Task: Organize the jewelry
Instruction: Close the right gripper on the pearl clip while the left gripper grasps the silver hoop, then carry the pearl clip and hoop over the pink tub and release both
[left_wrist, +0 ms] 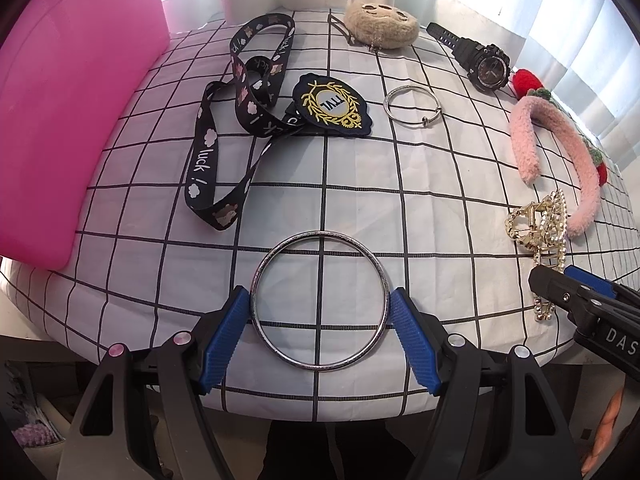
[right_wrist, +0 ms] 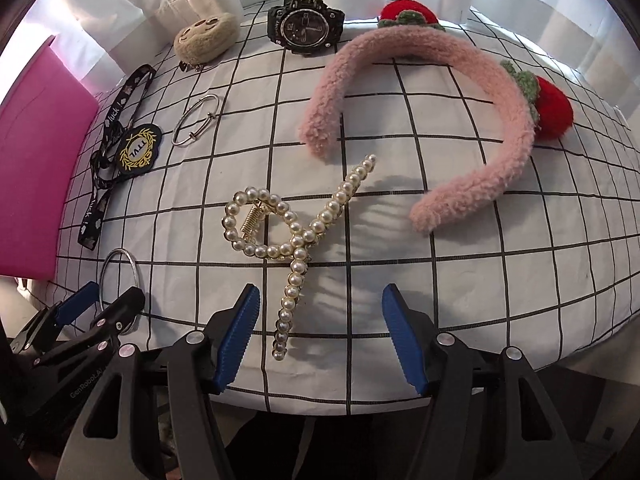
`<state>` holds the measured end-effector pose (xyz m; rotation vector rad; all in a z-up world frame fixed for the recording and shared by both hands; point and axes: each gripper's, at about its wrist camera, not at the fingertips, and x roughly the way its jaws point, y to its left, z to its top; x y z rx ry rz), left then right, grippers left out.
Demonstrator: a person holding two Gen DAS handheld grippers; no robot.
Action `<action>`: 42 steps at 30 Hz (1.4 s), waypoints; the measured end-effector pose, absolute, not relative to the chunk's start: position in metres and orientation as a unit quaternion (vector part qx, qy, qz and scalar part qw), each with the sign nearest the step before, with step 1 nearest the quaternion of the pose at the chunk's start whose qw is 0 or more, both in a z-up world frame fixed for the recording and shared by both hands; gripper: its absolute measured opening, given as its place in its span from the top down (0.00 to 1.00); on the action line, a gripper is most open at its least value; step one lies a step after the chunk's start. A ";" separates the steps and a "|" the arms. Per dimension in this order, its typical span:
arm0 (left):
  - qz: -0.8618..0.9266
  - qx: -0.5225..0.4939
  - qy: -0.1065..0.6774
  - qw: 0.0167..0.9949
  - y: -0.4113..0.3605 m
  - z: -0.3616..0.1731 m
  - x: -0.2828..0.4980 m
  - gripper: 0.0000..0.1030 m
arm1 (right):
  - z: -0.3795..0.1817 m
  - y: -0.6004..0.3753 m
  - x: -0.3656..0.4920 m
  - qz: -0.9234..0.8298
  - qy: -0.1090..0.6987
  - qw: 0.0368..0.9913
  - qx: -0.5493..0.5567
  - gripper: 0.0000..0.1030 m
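A large silver bangle (left_wrist: 320, 300) lies flat on the checked cloth between the blue pads of my left gripper (left_wrist: 320, 340), which is open around it. It shows at the left in the right wrist view (right_wrist: 120, 280). A pearl hair claw (right_wrist: 288, 236) lies in front of my right gripper (right_wrist: 320, 336), which is open with the claw's tail between its pads; the claw also shows in the left wrist view (left_wrist: 540, 224). A thin silver bracelet (left_wrist: 412, 108) lies further back.
A pink box (left_wrist: 72, 120) stands at the left. A black lanyard (left_wrist: 240, 120), embroidered patch (left_wrist: 332, 106), plush pouch (left_wrist: 382, 24), black watch (left_wrist: 484, 64) and pink fuzzy headband with strawberries (right_wrist: 460, 120) lie on the cloth. The table edge is near.
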<state>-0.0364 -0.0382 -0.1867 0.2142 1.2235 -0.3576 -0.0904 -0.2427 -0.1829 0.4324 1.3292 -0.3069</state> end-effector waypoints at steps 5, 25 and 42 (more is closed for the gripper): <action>-0.166 0.100 0.570 0.799 -0.039 -0.186 -0.037 0.32 | -0.184 -0.231 -0.079 -0.159 0.598 0.769 0.157 0.41; -0.173 0.070 0.560 0.807 -0.025 -0.175 -0.034 0.33 | -0.169 -0.216 -0.080 -0.136 0.556 0.806 0.149 0.93; -0.186 0.076 0.491 0.848 -0.027 -0.106 -0.031 0.33 | -0.110 -0.210 -0.071 -0.110 0.508 0.841 0.149 0.93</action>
